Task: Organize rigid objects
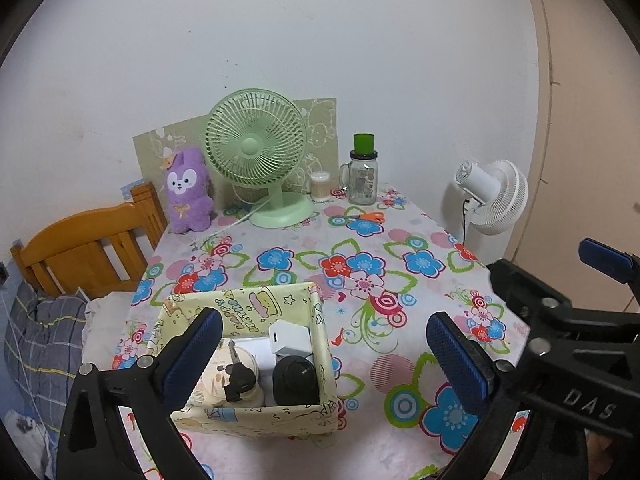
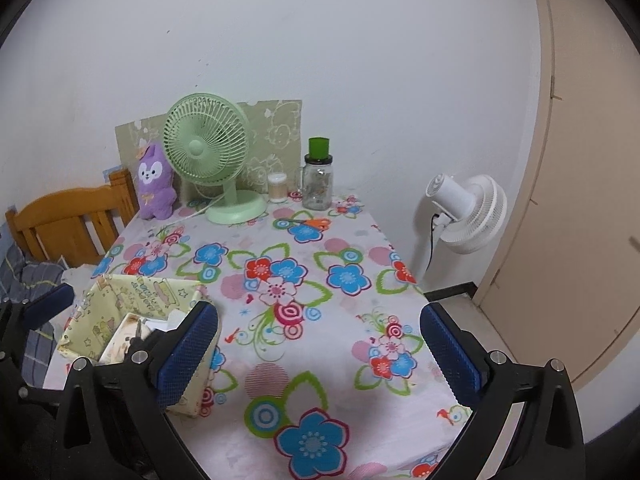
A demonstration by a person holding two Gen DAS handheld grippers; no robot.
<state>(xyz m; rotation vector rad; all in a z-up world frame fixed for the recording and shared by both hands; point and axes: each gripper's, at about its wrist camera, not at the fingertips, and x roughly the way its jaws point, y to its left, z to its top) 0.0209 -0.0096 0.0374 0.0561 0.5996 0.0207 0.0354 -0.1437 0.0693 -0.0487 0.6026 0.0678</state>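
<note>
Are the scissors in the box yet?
No, the scissors lie on the tablecloth near the jar, far from the box.

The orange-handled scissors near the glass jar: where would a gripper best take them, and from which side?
The scissors lie flat on the tablecloth, blades pointing left, orange handles toward the jar. Probably best from above, jaws closing across the narrow part just left of the handle loops. Nothing crowds them, though the flat pose leaves little to pinch.
</note>
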